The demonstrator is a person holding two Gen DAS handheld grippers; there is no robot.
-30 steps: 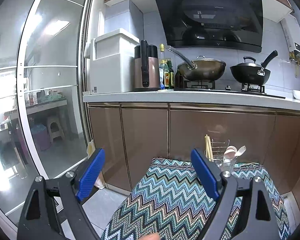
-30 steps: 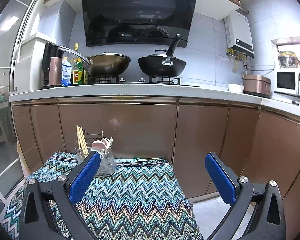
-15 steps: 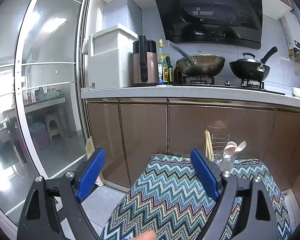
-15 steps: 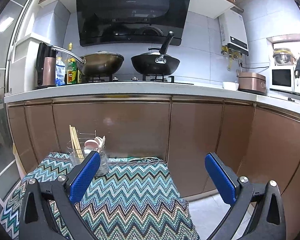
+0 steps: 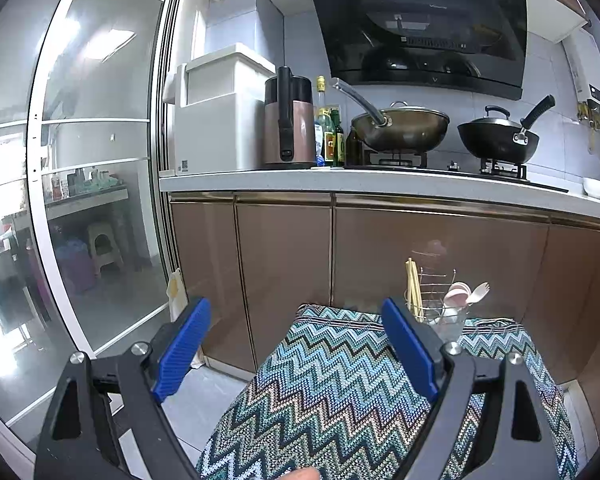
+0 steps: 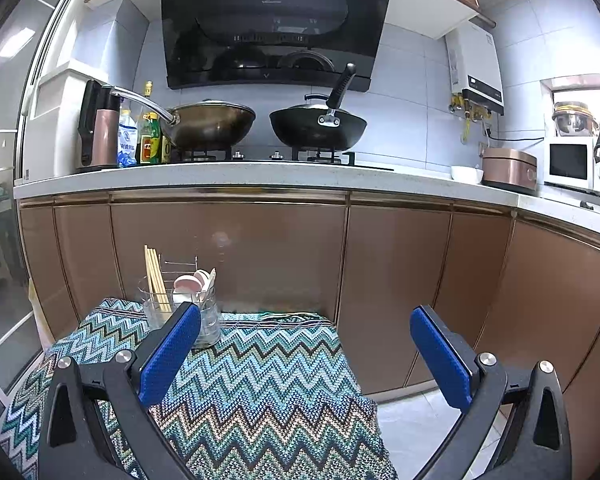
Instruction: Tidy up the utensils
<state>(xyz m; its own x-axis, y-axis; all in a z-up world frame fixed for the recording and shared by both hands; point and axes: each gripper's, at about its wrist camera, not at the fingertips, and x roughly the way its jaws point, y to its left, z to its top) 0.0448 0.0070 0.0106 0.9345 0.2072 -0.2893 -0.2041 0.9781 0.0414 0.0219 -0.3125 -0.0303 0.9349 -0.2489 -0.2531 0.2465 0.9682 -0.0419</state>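
Still, both tools gape empty above the table (image 6: 260, 392).
Ahead of the left tool (image 5: 296, 344) and the right tool (image 6: 306, 344), the rack (image 6: 182, 308) holds chopsticks (image 6: 156, 280) and spoons (image 6: 196, 282): light, stiff, likely slippery; pinch mid-shaft.

Right tongs (image 6: 304, 344) spread wide, empty, above zigzag cloth (image 6: 260, 380). Wire rack (image 6: 180, 304) at cloth's far left corner holds chopsticks (image 6: 154, 276) and pale spoons (image 6: 194, 282), upright.
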